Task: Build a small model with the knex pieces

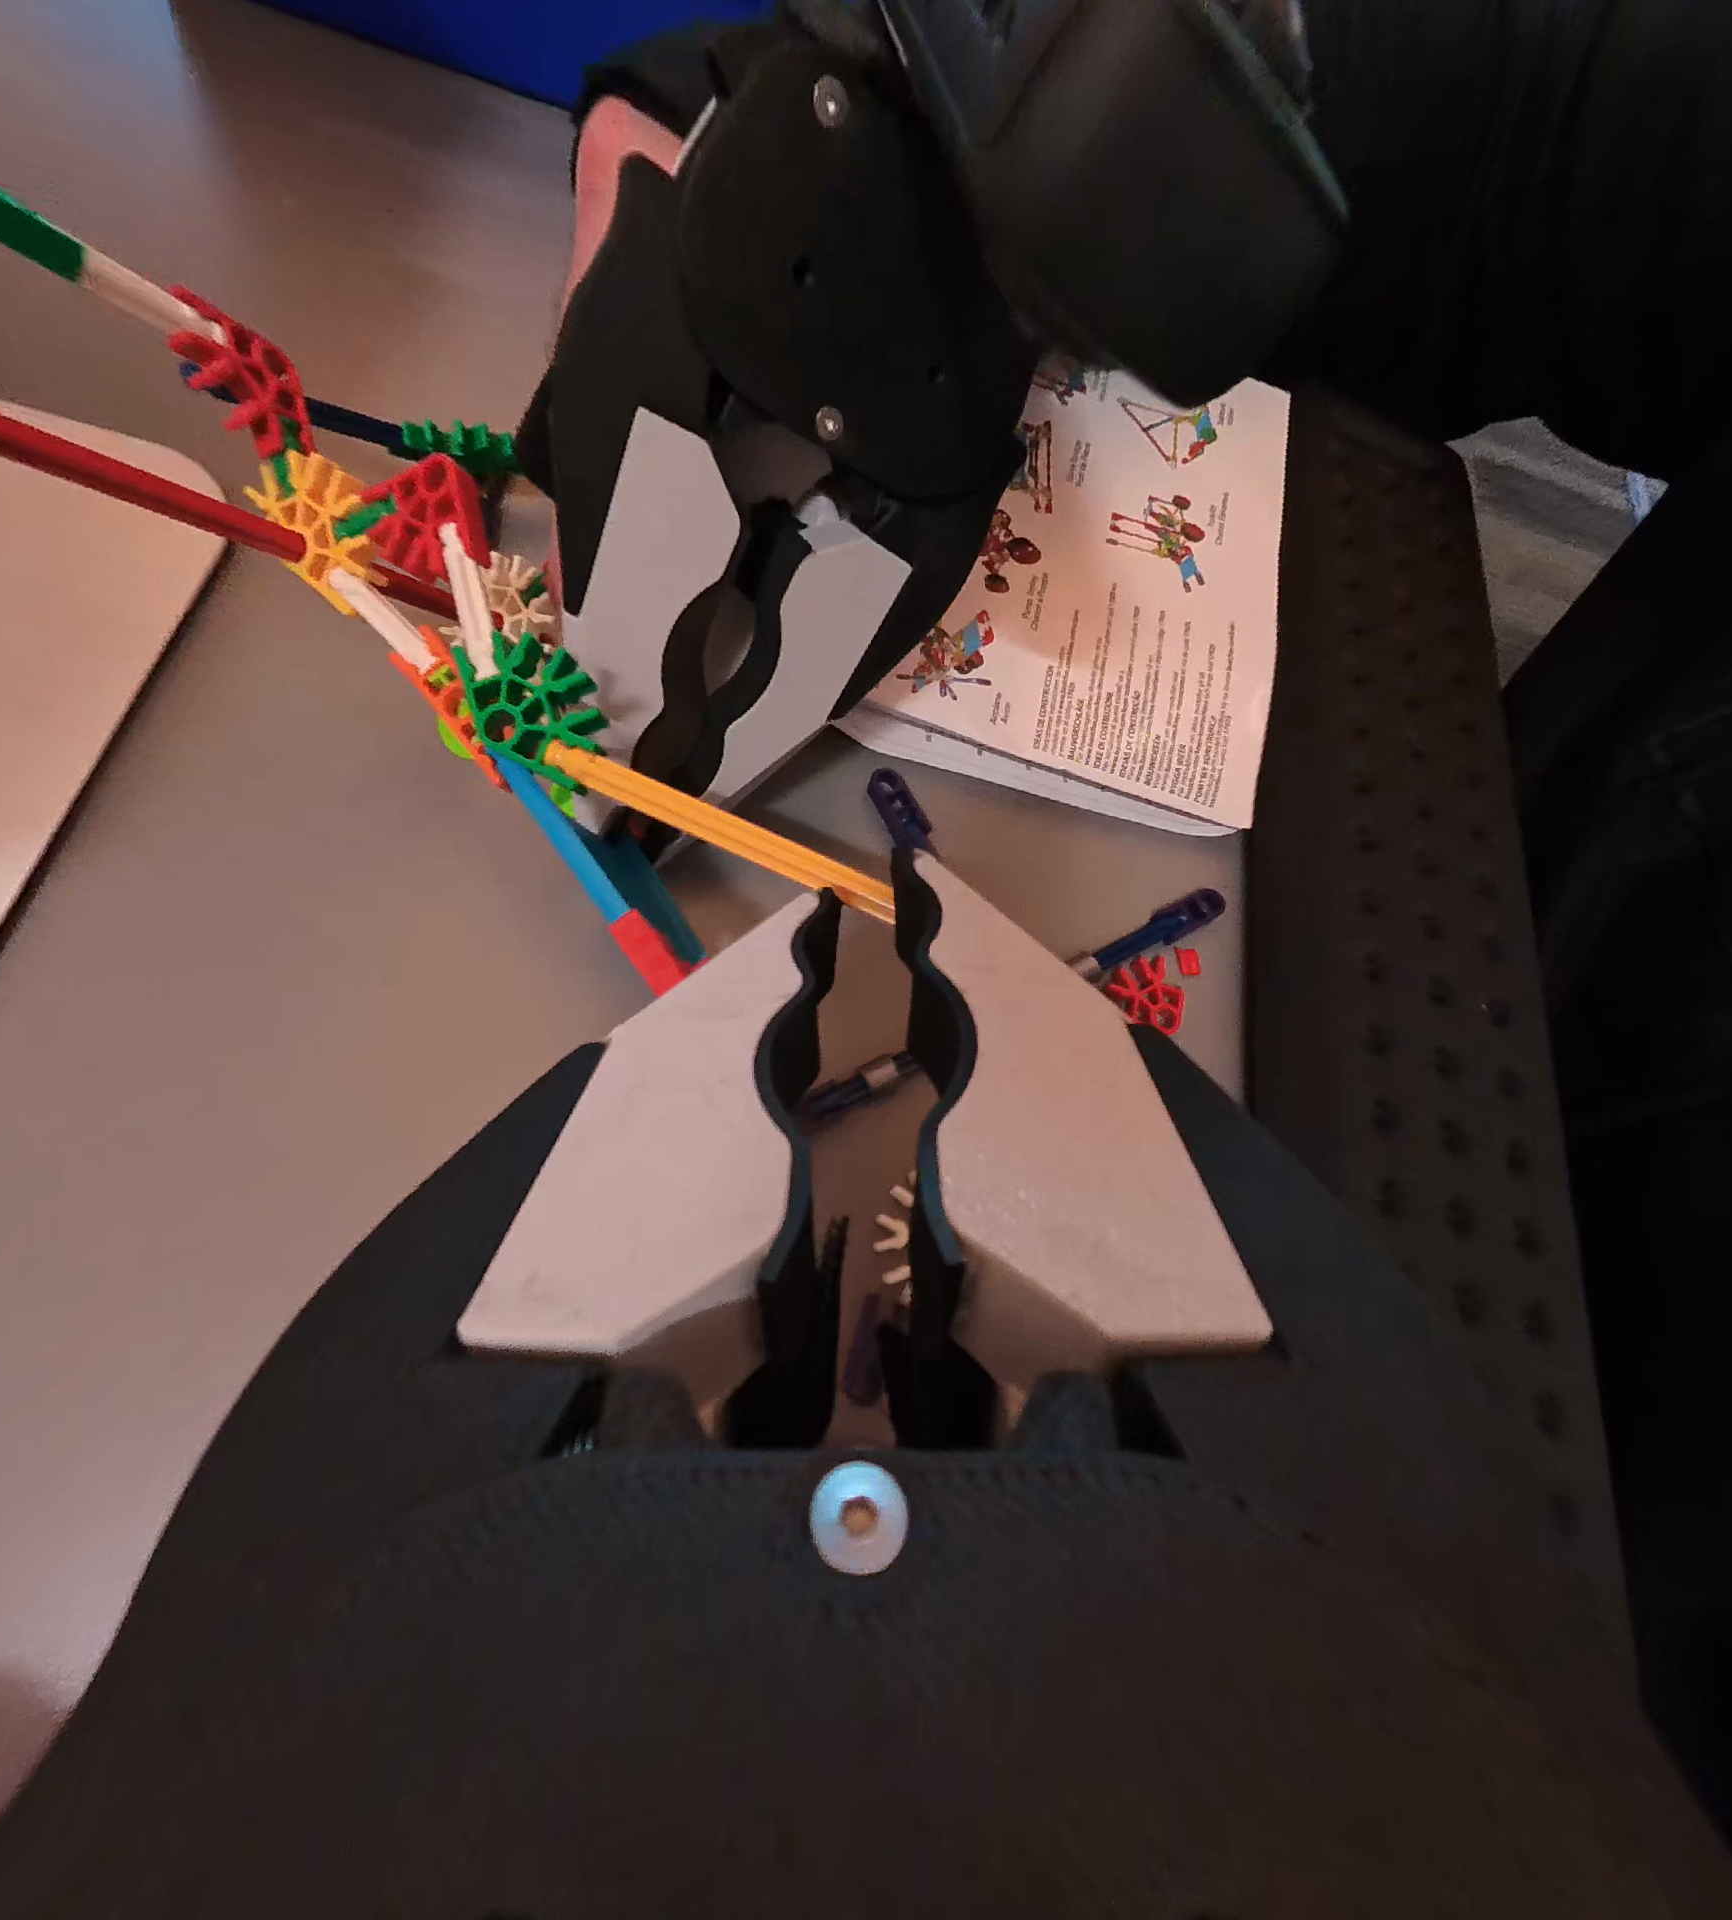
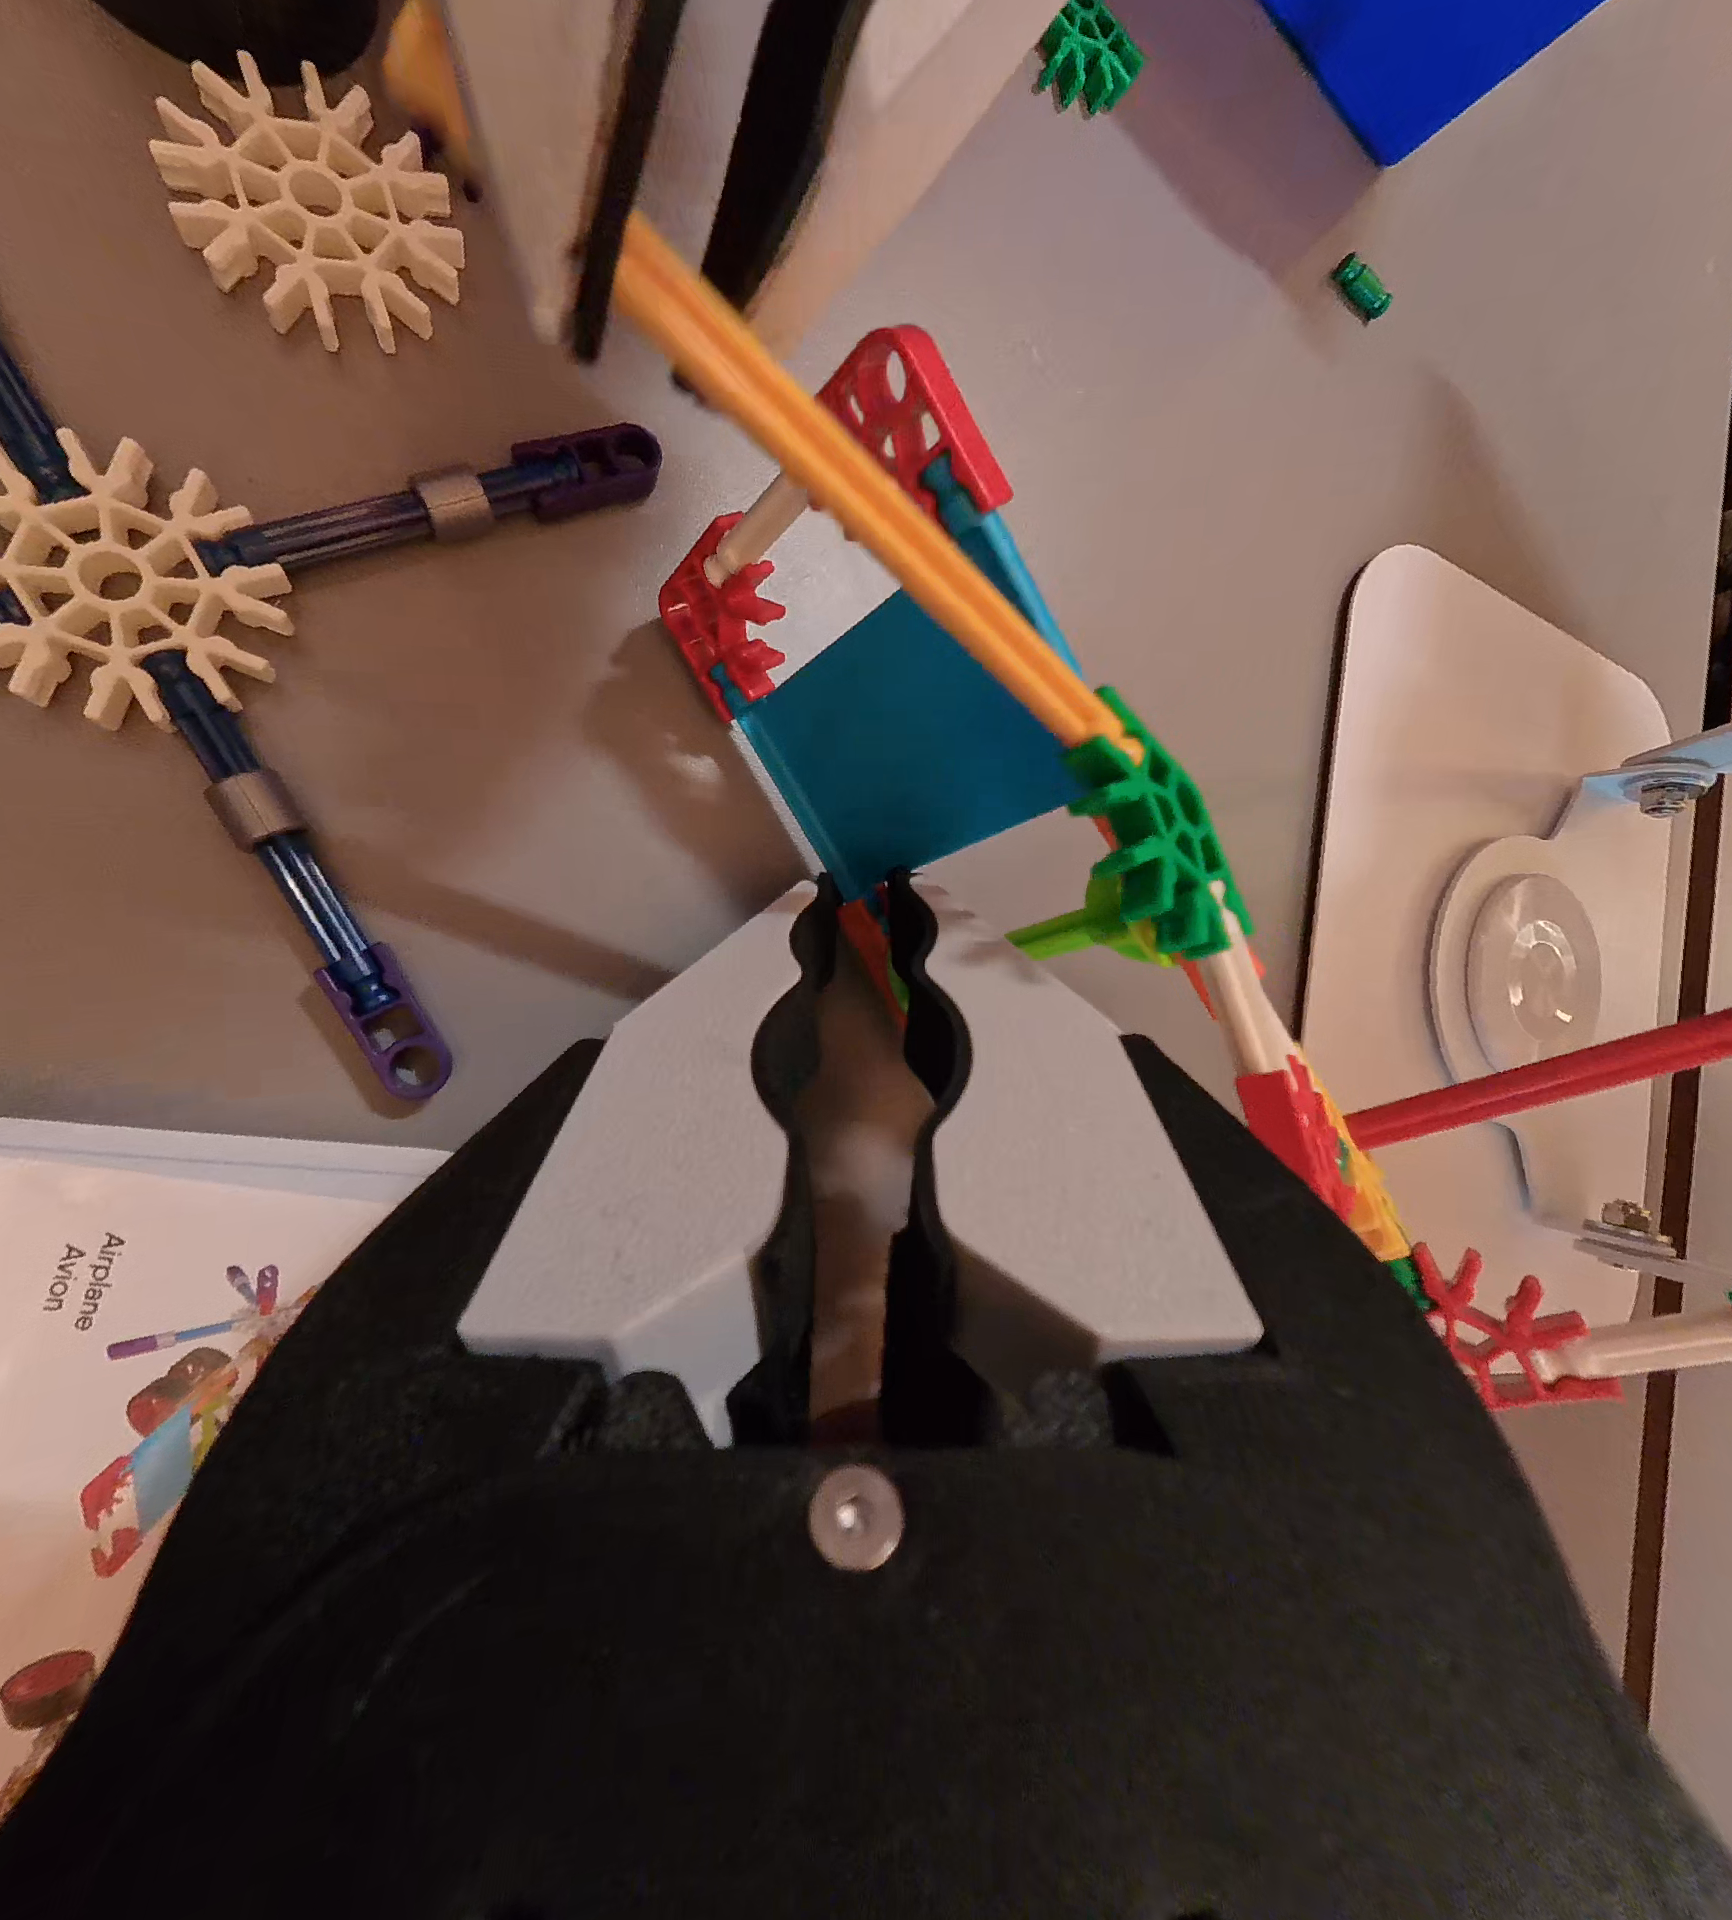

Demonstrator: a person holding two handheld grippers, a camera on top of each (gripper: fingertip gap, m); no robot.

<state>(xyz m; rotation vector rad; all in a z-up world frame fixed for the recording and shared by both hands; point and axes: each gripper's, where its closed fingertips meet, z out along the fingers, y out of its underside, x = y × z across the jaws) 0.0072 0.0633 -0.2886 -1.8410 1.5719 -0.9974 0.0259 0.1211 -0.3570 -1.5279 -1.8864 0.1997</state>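
Red rod end cut off, R edge

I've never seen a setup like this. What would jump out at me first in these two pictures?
Probably the bright toy construction model of rods and snowflake-shaped connectors in the middle of the grey table. The left gripper pinches the end of its yellow rod, while the right gripper closes at the edge of its blue panel. Loose cream connectors and an open instruction booklet lie nearby.
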